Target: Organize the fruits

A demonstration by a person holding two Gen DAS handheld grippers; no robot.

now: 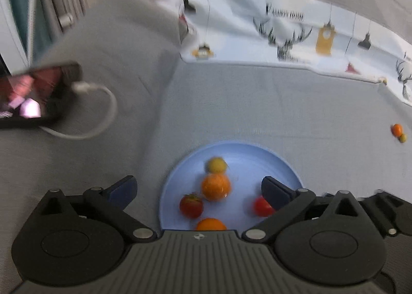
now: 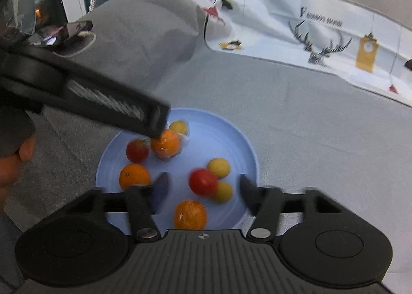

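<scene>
A light blue plate point(image 2: 239, 144) lies on the grey cloth and holds several small fruits: oranges point(image 2: 190, 214), red tomatoes point(image 2: 203, 181) and yellow fruits point(image 2: 219, 167). My right gripper point(image 2: 202, 188) is open and empty, hovering over the plate's near side. My left gripper point(image 1: 198, 189) is open and empty above the same plate point(image 1: 257, 157), with an orange point(image 1: 215, 186) and a yellow fruit point(image 1: 217, 164) between its fingers. The left gripper's body point(image 2: 103, 100) reaches in from the left in the right wrist view. A small orange point(image 1: 397, 129) and a green fruit point(image 1: 403, 137) lie off the plate at the far right.
A phone point(image 1: 33, 95) with a white cable point(image 1: 103, 113) lies on a raised grey fold at the left. A white printed cloth with deer and clocks point(image 1: 296, 36) lies along the back. A hand point(image 2: 10, 162) shows at the left edge.
</scene>
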